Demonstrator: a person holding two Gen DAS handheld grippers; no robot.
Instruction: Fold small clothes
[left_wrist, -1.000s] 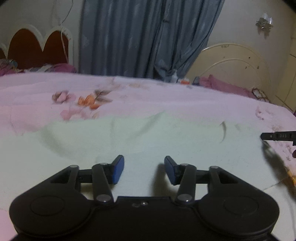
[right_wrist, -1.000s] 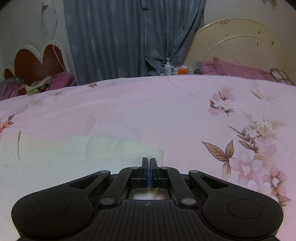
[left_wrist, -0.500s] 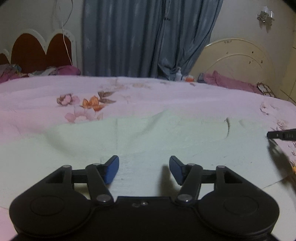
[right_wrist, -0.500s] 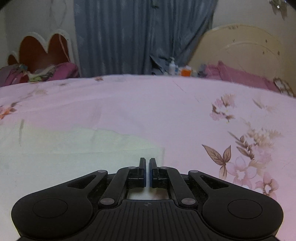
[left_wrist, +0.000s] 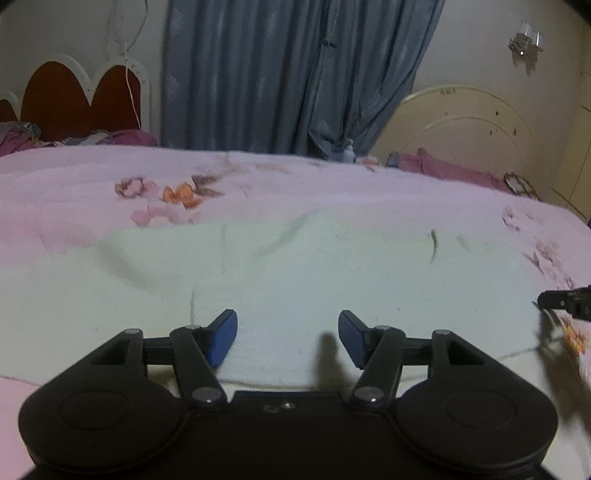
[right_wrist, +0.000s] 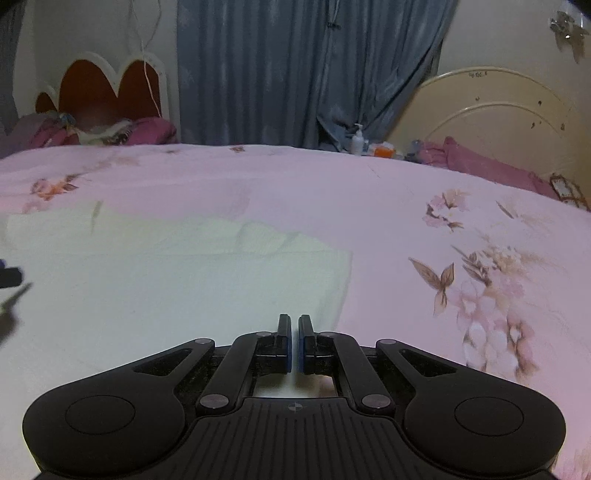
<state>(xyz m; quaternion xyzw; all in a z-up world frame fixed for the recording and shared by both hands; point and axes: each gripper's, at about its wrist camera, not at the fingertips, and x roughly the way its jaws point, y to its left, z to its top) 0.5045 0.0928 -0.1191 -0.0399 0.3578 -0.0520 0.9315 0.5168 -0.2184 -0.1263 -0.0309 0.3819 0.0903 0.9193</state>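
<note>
A pale mint-white garment (left_wrist: 295, 273) lies spread flat on the pink floral bedspread (left_wrist: 74, 192); it also shows in the right wrist view (right_wrist: 166, 288). My left gripper (left_wrist: 288, 332) is open and empty, low over the garment's near edge. My right gripper (right_wrist: 294, 332) has its jaws nearly together with a thin gap, holding nothing, over the garment's near right part. The right gripper's tip shows at the right edge of the left wrist view (left_wrist: 565, 302). The left gripper's tip shows at the left edge of the right wrist view (right_wrist: 9, 277).
A red scalloped headboard (right_wrist: 107, 88) with pillows stands far left, a blue curtain (right_wrist: 295, 70) behind the bed. A cream headboard (right_wrist: 491, 118) and magenta pillow (right_wrist: 487, 166) are at the far right. A pump bottle (right_wrist: 357, 138) stands beyond the bed.
My left jaws opened wider. My right jaws parted from fully shut to a thin gap, and the right gripper drew back so more of the garment shows.
</note>
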